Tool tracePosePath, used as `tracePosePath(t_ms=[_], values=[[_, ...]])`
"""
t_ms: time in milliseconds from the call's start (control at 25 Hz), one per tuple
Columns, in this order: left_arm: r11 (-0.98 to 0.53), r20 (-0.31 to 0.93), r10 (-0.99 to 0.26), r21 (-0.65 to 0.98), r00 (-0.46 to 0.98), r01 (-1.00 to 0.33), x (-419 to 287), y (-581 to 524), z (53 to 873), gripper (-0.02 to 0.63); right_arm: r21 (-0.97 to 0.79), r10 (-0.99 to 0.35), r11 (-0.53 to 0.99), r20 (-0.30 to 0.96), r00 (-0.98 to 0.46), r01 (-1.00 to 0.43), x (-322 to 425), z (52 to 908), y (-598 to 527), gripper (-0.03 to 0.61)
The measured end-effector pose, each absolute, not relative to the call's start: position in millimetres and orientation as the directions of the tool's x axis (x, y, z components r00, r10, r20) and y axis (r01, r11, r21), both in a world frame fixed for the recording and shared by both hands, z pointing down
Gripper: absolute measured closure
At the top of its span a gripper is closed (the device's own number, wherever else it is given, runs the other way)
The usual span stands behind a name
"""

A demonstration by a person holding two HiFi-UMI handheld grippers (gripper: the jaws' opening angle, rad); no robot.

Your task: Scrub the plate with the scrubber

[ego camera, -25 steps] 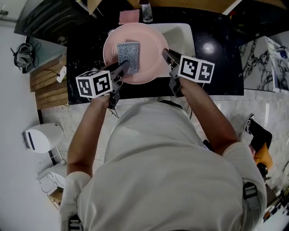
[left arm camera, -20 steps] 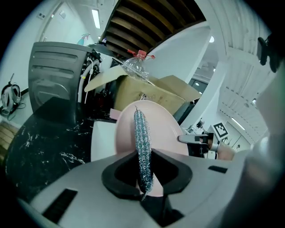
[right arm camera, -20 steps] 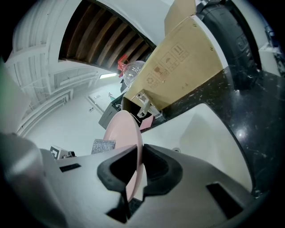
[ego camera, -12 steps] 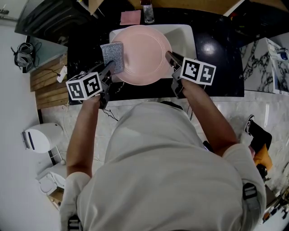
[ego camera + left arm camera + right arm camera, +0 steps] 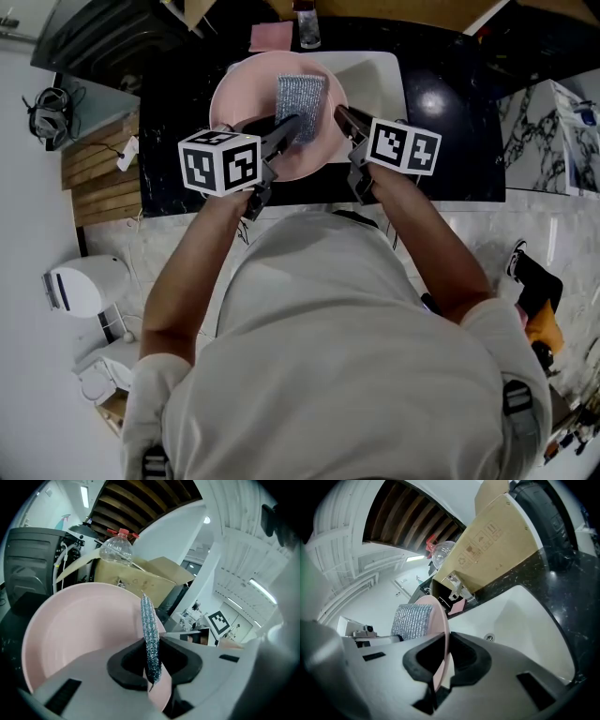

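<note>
The person is holding a round pink plate (image 5: 239,101) above the left part of a white sink (image 5: 377,80), with its left half hanging over the black countertop (image 5: 178,103). The right gripper (image 5: 342,114) is clamping the plate's right rim. In the right gripper view its jaws (image 5: 443,660) are closing on the thin pink edge, with only a shallow bite of plate between them.

The left gripper (image 5: 291,127) is pinching the near end of a flat silver-grey mesh scrubber (image 5: 300,97). In the left gripper view the pad (image 5: 150,634) is standing edge-on between the closed jaws, and most of its length is sticking out beyond them. The scrubber is lying over the far right part of the plate's face, apparently against it, just left of the right gripper's hold.

The main risk is the plate pivoting or slipping in that rim-only hold. The scrubbing pressure is landing close to the clamp, and a harder push could twist the plate free and send it knocking into the sink or the countertop edge. The second risk is the pad itself. Gripped only at one end, it could fold over or drag out of the jaws on a stroke away from the gripper, leaving hard jaw tips scraping the plate. Lighter, shorter strokes would likely suit this hold.
</note>
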State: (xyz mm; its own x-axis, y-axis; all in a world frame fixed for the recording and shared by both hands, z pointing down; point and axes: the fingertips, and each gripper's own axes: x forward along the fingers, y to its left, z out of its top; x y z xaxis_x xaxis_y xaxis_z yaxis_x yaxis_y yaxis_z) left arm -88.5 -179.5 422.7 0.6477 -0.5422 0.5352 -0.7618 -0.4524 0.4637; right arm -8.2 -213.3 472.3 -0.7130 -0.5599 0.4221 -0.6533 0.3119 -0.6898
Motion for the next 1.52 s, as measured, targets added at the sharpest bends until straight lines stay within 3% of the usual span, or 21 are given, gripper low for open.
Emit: tracePosePath(t_ms=[400, 1120, 1520], values=[[-0.436, 0.572, -0.528, 0.451, 0.627, -0.779, -90, -186, 438, 0.544, -0.688, -0.557, 0.328, 0.412, -0.721, -0.647, -5, 467, -212, 0.552], [-0.305, 0.62, -0.63, 0.356, 0.468, -0.883, -199, -199, 436, 0.545, -0.672, -0.567, 0.308, 0.438, -0.697, -0.673, 12, 475, -213, 0.546], [-0.471, 0.544, -0.556, 0.416, 0.628, -0.778, -110, -200, 408, 0.545, -0.692, -0.551, 0.313, 0.425, -0.718, -0.651, -2, 472, -213, 0.551]])
